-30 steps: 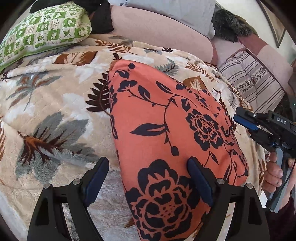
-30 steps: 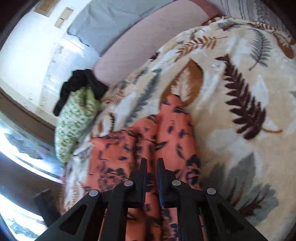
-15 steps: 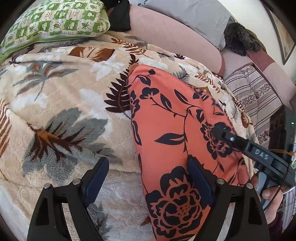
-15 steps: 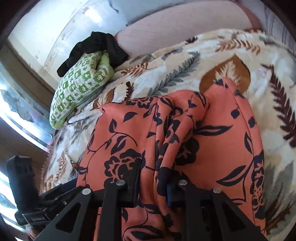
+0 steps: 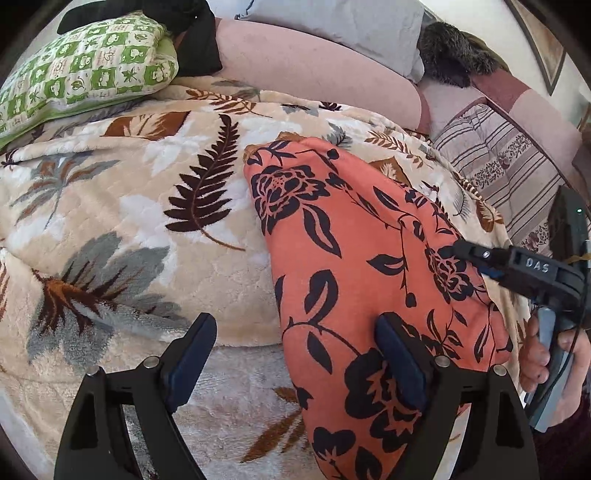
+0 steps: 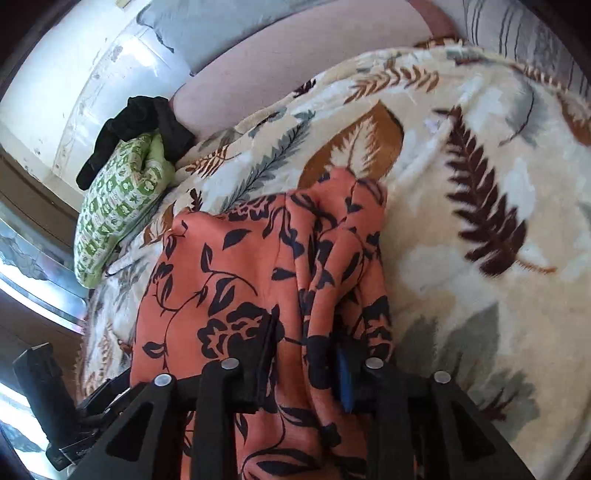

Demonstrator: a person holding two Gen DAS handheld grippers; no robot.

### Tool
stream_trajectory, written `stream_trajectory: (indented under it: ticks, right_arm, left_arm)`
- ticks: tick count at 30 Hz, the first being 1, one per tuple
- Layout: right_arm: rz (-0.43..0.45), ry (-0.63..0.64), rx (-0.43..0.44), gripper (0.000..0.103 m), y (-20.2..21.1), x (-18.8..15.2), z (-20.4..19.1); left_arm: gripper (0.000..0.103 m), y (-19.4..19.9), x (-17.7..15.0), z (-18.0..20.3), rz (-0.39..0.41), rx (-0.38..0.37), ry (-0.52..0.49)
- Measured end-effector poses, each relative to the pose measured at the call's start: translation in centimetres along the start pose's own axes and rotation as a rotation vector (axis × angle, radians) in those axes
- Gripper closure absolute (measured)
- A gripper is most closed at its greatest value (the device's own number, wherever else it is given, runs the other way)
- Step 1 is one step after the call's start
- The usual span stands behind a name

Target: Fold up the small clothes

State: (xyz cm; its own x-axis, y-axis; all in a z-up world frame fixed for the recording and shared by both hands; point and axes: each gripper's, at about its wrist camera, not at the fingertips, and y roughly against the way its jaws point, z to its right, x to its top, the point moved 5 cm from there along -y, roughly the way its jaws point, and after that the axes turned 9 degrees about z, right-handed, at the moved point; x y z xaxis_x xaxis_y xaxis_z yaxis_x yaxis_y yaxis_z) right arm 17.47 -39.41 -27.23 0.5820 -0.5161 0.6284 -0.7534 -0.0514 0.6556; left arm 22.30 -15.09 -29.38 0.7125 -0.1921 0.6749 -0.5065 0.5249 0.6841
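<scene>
An orange garment with black flowers (image 5: 354, 258) lies on a leaf-patterned blanket (image 5: 110, 221). My left gripper (image 5: 295, 350) is open over the garment's near left edge, its right finger (image 5: 399, 362) resting on the cloth. My right gripper (image 6: 306, 350) has its jaws slightly parted with a bunched fold of the orange garment (image 6: 258, 266) between them. The right gripper also shows in the left wrist view (image 5: 517, 266) at the garment's right edge, held by a hand.
A green checked pillow (image 5: 81, 70) with black cloth (image 5: 199, 40) on it lies at the back left. A pink bolster (image 5: 314, 70), grey pillow (image 5: 351, 26) and striped quilt (image 5: 509, 166) are behind and to the right.
The right gripper has carried the garment's edge over onto the rest of it, and its jaws have opened a little. The left gripper has drifted left and stayed open.
</scene>
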Motion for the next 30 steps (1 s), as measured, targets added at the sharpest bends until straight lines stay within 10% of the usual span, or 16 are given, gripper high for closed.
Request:
stream_trajectory:
  ticks: [4,8,14,25,30]
  right_arm:
    - [0.174,0.026,0.080,0.064,2.7,2.8,-2.1]
    - [0.030,0.091,0.128,0.067,-1.1,2.6,-5.3]
    - [-0.163,-0.035,-0.020,0.070,-8.9,0.5,-2.8]
    - [-0.074,0.069,0.031,0.067,1.1,-1.1,-5.3]
    - [-0.224,0.149,-0.051,0.070,1.5,-7.6,-2.4]
  left_arm:
    - [0.009,-0.4,-0.2,-0.1,-0.010,0.026,-0.005]
    - [0.009,-0.8,-0.5,-0.1,-0.030,0.021,-0.009]
    - [0.002,-2.0,-1.3,-0.1,-0.068,0.056,-0.060]
    - [0.001,2.9,0.6,-0.6,0.026,0.112,-0.110]
    - [0.000,0.5,-2.2,-0.4,-0.135,0.150,-0.190]
